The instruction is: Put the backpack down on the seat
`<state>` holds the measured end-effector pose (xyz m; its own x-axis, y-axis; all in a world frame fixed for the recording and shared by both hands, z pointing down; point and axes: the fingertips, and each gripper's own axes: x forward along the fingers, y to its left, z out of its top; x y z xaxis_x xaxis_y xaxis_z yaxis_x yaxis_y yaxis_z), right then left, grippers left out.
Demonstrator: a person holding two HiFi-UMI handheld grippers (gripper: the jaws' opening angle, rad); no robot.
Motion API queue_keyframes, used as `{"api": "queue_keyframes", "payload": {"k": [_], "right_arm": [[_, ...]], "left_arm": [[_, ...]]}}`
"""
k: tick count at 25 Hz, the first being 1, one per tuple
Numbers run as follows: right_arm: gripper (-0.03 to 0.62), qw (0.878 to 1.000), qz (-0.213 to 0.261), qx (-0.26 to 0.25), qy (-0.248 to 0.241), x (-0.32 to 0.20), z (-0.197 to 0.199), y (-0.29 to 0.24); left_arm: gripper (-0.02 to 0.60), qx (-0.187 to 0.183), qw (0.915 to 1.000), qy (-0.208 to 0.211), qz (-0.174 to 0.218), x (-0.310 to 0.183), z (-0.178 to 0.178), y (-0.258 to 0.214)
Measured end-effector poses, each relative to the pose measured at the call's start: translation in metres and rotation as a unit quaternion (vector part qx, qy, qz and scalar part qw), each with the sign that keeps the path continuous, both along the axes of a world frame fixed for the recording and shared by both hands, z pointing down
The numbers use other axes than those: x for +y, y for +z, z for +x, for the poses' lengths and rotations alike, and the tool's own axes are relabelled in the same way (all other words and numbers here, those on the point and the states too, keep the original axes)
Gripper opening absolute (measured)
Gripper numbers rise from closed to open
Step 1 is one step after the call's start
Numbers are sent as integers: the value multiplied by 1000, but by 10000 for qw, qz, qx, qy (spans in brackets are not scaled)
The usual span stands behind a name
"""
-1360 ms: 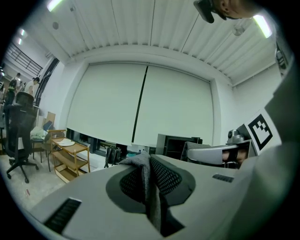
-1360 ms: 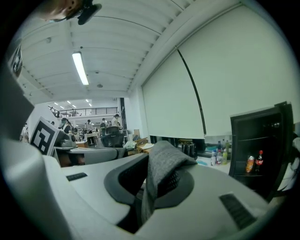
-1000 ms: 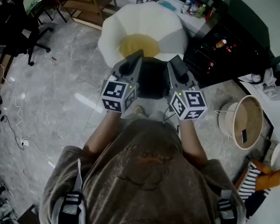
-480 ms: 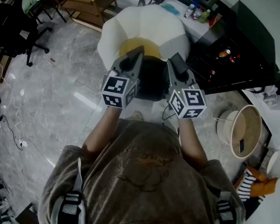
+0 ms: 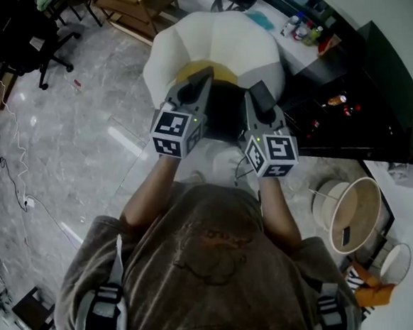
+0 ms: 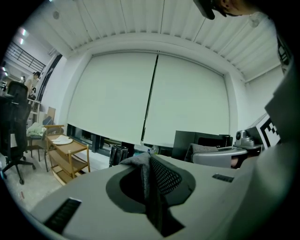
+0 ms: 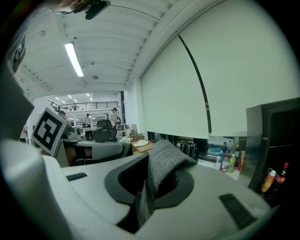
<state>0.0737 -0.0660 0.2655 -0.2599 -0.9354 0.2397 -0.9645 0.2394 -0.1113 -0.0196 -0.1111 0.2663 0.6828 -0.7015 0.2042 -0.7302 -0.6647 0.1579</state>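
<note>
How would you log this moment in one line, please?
left gripper: shut on backpack | right gripper: shut on backpack | backpack: over armchair seat, not yet released

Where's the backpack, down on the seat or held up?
Held up: left gripper and right gripper are each shut on a grey strap, backpack between them over the seat. Touching it? Cannot tell.

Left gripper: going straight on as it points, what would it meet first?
Beyond the backpack strap it grips, the left gripper seems aimed over the white chair, at the window blind; depth is unclear.
</note>
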Motion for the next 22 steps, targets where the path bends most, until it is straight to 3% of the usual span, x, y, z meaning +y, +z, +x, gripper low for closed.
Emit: {"api": "queue_keyframes", "payload": {"k": [17, 22], "right_arm": [[32, 9991, -273, -14, -334, -101, 59, 46], [31, 9979, -424, 7, -489, -125, 70, 76]], "left_arm": [[28, -83, 9992, -301, -257, -93, 55, 45], [28, -164, 9978, -339, -544, -112, 66, 77]]}}
